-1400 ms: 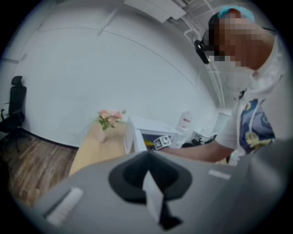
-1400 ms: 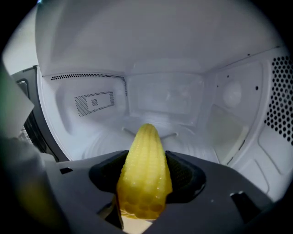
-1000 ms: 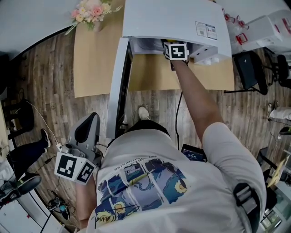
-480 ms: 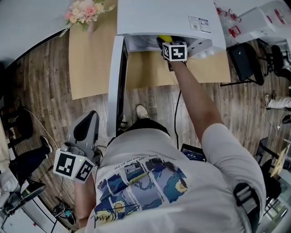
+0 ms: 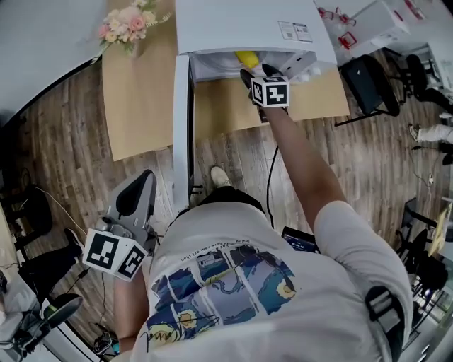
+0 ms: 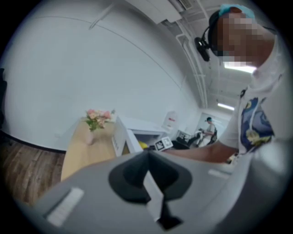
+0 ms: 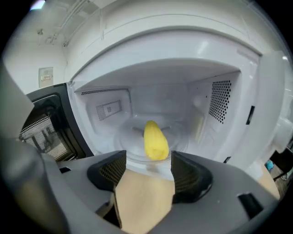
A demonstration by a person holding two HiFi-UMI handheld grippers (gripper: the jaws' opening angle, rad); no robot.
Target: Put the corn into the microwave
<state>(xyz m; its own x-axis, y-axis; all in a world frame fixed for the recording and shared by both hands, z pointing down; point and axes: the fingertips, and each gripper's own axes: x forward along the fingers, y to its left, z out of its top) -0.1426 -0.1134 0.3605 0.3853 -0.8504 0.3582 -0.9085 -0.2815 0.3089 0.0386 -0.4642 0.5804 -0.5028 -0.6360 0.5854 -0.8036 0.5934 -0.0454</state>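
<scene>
The white microwave stands on a wooden table with its door swung open to the left. The yellow corn lies on the glass turntable inside; the head view shows the corn at the cavity mouth. My right gripper is open just outside the opening, its pads apart and empty, the corn ahead of them. In the head view the right gripper sits at the cavity's front. My left gripper hangs low at the left, shut and empty, and its own view shows the left gripper aimed toward the microwave.
A vase of pink flowers stands on the wooden table left of the microwave. A black chair and white boxes are at the right. A black cable runs down over the wood floor.
My right gripper has drawn back out of the cavity toward the person, leaving the corn inside, now visible. The left gripper has stayed where it was.
</scene>
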